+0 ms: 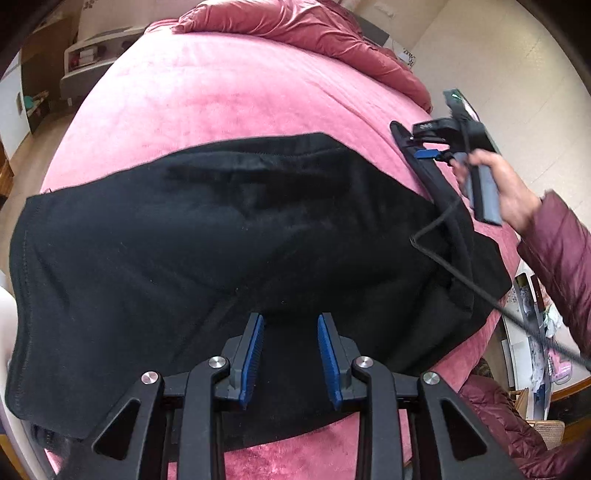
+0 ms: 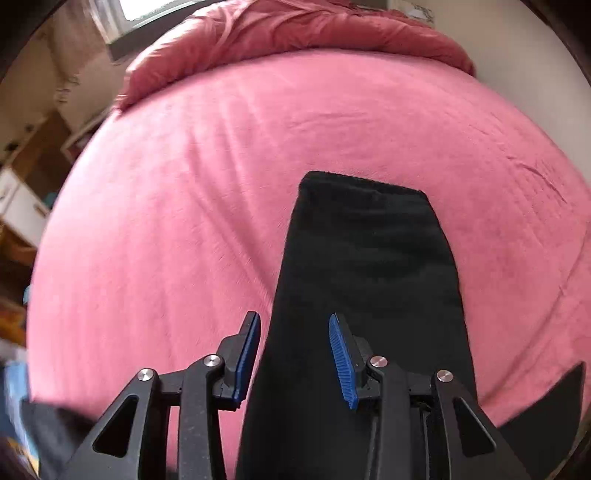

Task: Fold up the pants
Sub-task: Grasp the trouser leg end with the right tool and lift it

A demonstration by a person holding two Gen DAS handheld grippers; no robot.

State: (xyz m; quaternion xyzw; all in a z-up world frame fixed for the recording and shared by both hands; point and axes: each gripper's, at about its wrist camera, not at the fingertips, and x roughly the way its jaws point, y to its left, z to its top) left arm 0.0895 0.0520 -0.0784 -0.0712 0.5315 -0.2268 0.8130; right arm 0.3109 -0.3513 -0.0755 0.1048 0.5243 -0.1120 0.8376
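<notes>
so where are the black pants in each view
Left wrist view: the black pants spread across the middle, under the left gripper; the right gripper is at their right end.
Right wrist view: one black strip of them runs up the centre.
Shared landmark: the crumpled red duvet at the top.

The pants are black, soft and matte, lying spread on a pink surface. In the left wrist view the broad upper part fills the space ahead of the spread jaws and runs under them, with stitched seams at its left edge and a thick hem lifted at the far right. In the right wrist view one leg stretches straight ahead from between the jaws, flat, ending in a square cuff.
</notes>
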